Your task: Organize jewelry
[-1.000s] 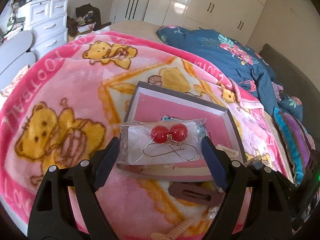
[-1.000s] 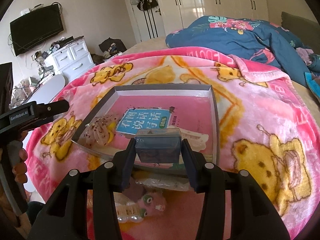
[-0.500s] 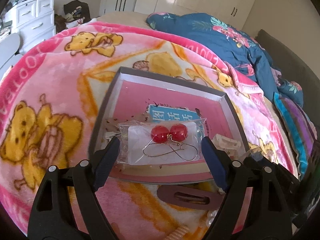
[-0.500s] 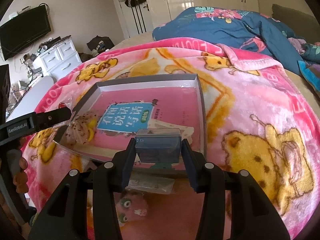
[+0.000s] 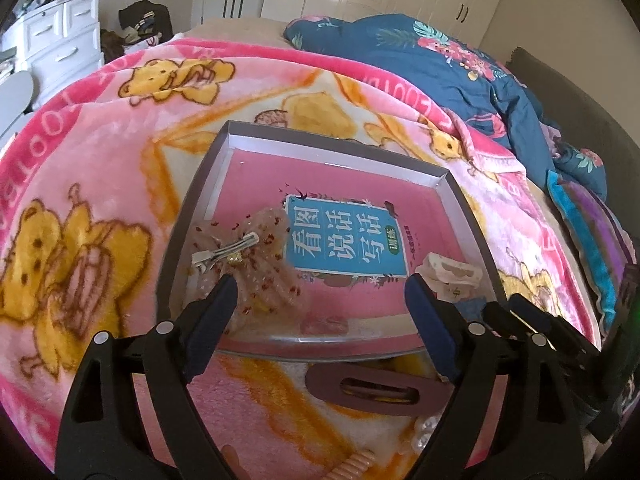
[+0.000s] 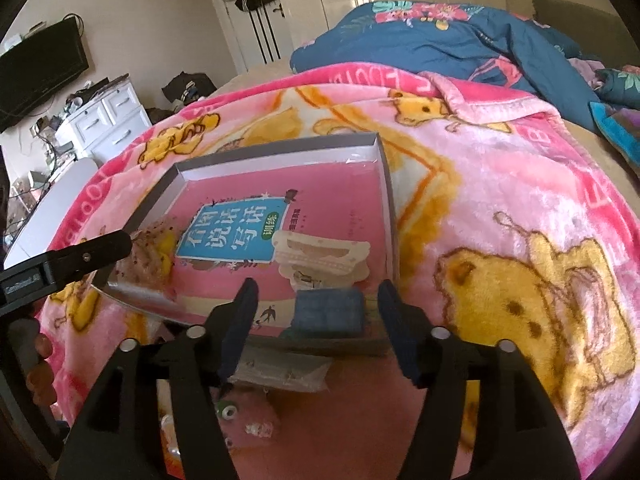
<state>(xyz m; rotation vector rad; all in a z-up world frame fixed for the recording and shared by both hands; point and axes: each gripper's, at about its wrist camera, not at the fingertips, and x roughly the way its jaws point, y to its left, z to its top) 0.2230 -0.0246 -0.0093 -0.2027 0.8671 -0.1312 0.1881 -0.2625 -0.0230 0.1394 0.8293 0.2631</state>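
A grey-rimmed tray (image 5: pixel 224 152) with a pink book cover as its floor lies on the bear blanket. My left gripper (image 5: pixel 320 286) hovers over its near edge, jaws opening, with nothing between them. A sheer spotted bow clip (image 5: pixel 248 256) lies by the left fingertip. A reddish blur (image 5: pixel 324 326) at the tray's near wall may be the earring bag; I cannot tell. My right gripper (image 6: pixel 318 288) is opening. The small blue box (image 6: pixel 328 312) rests in the tray (image 6: pixel 376 140) between its fingers, clear of both pads. A cream hair claw (image 6: pixel 320 252) lies just beyond.
A brown oval hair clip (image 5: pixel 372 390) and a coiled peach hair tie (image 5: pixel 354 466) lie on the blanket before the tray. A clear packet (image 6: pixel 284 368) and small trinkets (image 6: pixel 228 412) sit under the right gripper. A blue quilt (image 5: pixel 440 64) is heaped at the back.
The earring bag has left the left fingers, which now stand empty over the tray. The right jaws have spread and let go of the blue box. Both grippers sank toward the tray.
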